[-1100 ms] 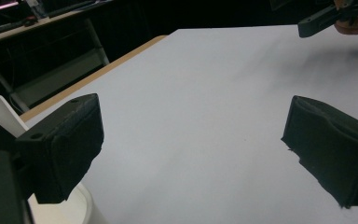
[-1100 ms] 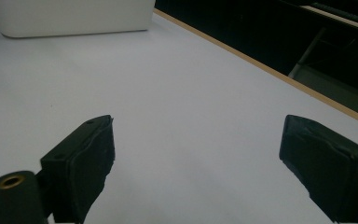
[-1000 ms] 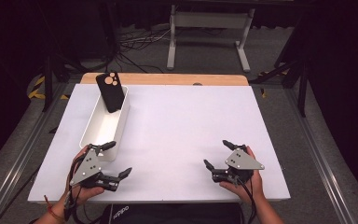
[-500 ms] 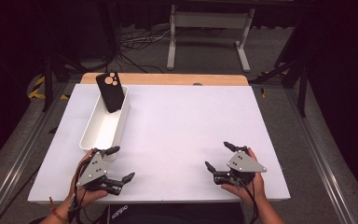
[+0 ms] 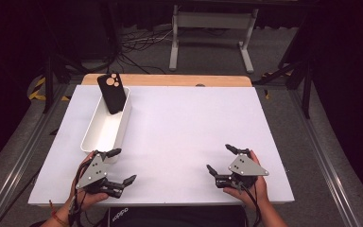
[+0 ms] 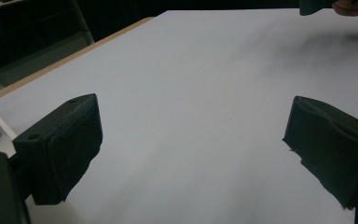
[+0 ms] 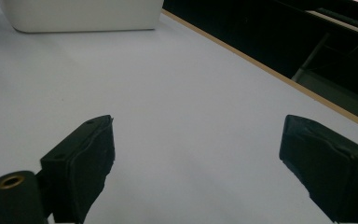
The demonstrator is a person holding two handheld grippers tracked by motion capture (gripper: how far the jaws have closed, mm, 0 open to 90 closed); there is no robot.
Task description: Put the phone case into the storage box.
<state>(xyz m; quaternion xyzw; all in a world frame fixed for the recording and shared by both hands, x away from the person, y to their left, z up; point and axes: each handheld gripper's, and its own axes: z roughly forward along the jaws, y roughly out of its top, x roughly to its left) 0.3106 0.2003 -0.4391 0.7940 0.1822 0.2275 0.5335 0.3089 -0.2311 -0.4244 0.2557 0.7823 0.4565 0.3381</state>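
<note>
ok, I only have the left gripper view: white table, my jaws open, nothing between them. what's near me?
Observer: In the high view a white bin sits just beyond the left gripper, along the table's left side.
Operator: anything in it?
Observer: A black phone leans upright at the bin's far end.
Operator: right gripper?
Observer: The right gripper is low at the near right edge, jaws open, holding nothing.
</note>
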